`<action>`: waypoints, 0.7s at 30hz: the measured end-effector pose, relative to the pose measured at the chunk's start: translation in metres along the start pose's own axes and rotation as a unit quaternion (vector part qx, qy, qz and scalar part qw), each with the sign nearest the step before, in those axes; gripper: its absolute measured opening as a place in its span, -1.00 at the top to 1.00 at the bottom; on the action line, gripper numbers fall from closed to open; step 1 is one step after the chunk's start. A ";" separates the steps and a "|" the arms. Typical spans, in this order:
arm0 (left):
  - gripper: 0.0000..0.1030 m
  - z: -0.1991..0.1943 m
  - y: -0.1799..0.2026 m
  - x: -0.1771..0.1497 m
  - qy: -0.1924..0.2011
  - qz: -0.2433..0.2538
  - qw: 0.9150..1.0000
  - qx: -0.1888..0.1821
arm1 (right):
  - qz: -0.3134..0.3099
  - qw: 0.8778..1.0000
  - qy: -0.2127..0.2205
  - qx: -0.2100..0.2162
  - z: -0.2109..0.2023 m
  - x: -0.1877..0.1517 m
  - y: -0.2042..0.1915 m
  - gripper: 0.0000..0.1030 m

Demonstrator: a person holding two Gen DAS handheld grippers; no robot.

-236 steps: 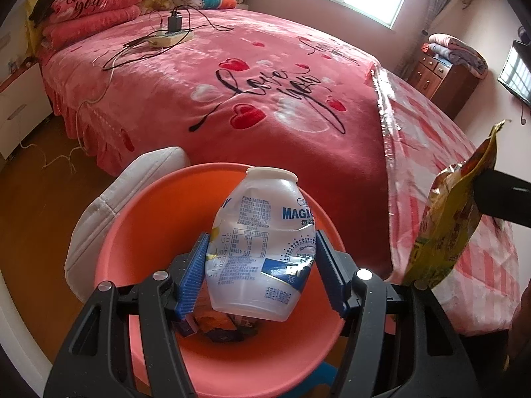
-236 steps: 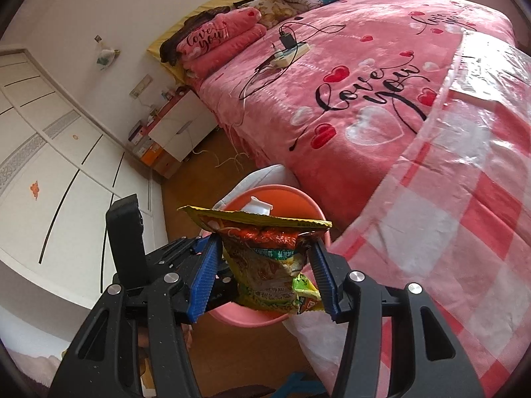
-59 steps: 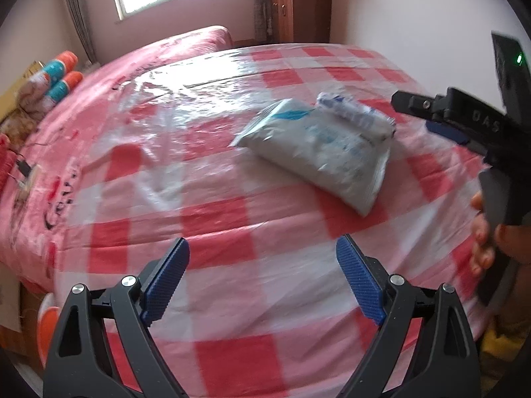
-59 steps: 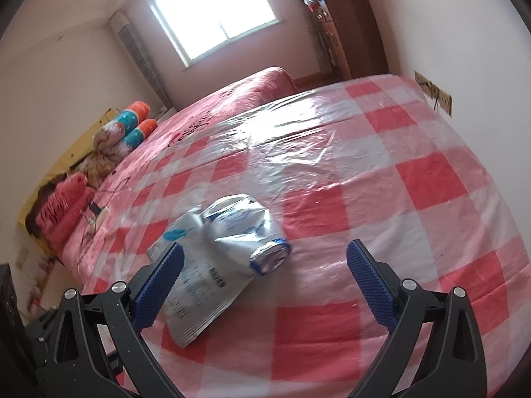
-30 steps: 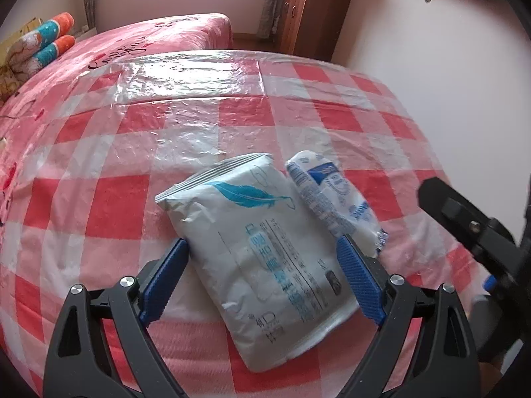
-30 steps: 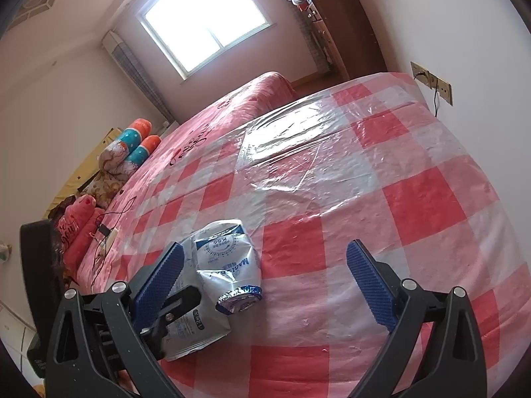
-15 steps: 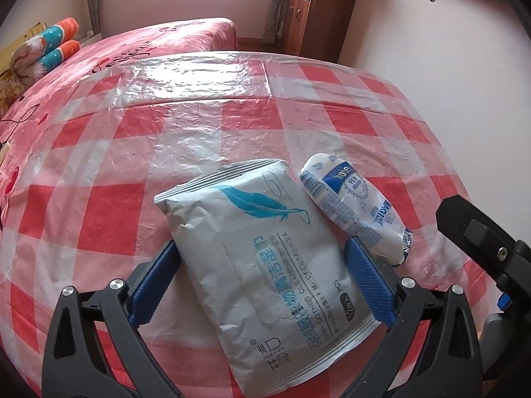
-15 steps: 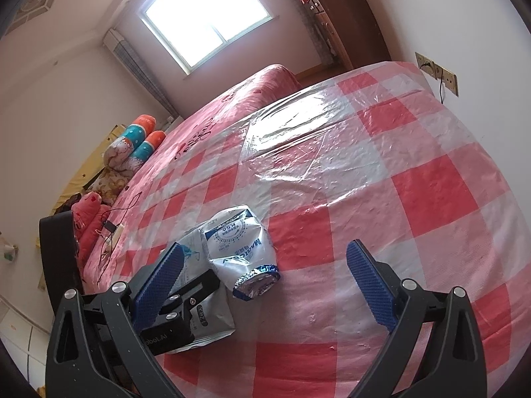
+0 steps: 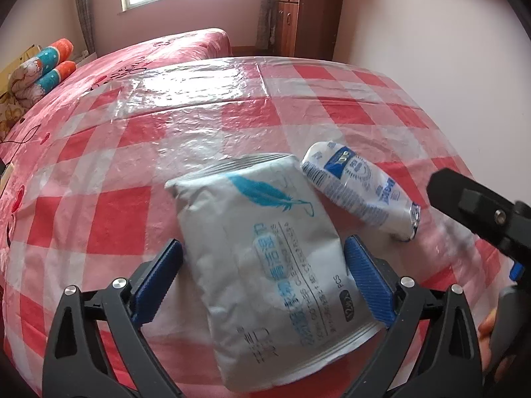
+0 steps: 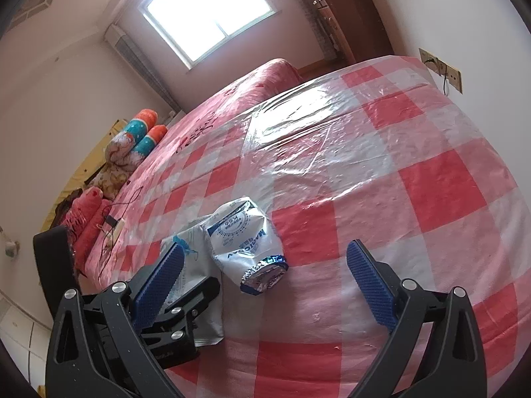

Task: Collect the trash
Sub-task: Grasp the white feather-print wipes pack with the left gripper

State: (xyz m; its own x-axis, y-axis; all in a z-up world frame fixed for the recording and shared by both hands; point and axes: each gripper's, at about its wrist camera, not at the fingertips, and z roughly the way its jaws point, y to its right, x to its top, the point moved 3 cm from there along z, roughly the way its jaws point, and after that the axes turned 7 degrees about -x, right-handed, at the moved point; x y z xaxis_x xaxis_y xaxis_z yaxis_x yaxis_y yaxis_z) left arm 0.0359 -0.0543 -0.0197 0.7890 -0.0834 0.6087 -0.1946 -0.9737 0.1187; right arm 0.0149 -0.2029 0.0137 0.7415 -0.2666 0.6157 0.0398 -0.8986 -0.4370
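Red-and-white checked plastic sheet [image 9: 109, 238] covers the near part of a bed in a pink bedroom. On it the left gripper [image 9: 262, 275] stands with its jaws wide, which have just been closing a little after opening; the flat grey wet-wipe packet with a blue feather print [image 9: 268, 252] lies between the blue pads, and I cannot see that they press on it. Just right of this packet, touching or almost touching it, lies the crushed white-and-blue plastic bottle [image 9: 361, 195]. The right gripper [image 10: 265, 282] is released, its jaws wide apart, with the foil end of the bottle between and a little beyond the fingertips. Farther left, rolled orange-and-teal blankets [image 10: 142, 132] lie on the pink bedspread, and a dark wooden cabinet [image 9: 305, 16] stands at the far wall.
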 end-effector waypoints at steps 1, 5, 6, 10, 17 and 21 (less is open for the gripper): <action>-0.83 -0.001 -0.001 -0.001 0.000 0.001 1.000 -0.001 | -0.004 1.000 -0.002 -0.003 0.001 -0.001 -0.001 -0.88; -0.62 -0.010 -0.009 -0.007 -0.004 -0.002 1.000 -0.008 | -0.012 1.000 -0.011 -0.023 0.006 -0.002 -0.003 -0.88; -0.59 -0.012 -0.011 -0.008 -0.005 -0.004 1.000 -0.008 | -0.016 0.999 -0.011 -0.028 0.007 -0.003 -0.005 -0.88; -0.59 -0.018 -0.020 -0.013 -0.008 -0.011 1.000 -0.005 | -0.043 0.998 -0.013 -0.053 0.012 -0.004 -0.012 -0.89; -0.69 -0.024 -0.029 -0.020 -0.010 -0.014 1.000 -0.003 | -0.086 0.993 -0.023 -0.079 0.024 -0.005 -0.028 -0.88; -0.84 -0.020 -0.030 -0.021 -0.017 -0.006 1.000 0.006 | -0.100 0.990 -0.027 -0.092 0.032 -0.001 -0.033 -0.89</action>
State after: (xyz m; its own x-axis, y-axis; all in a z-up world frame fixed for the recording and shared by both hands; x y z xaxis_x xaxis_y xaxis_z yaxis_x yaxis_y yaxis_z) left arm 0.0132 -0.0193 -0.0201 0.8101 -0.0795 0.5808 -0.1784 -0.9772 0.1151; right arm 0.0339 -0.1618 0.0062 0.7659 -0.0625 0.6399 0.0700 -0.9812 -0.1797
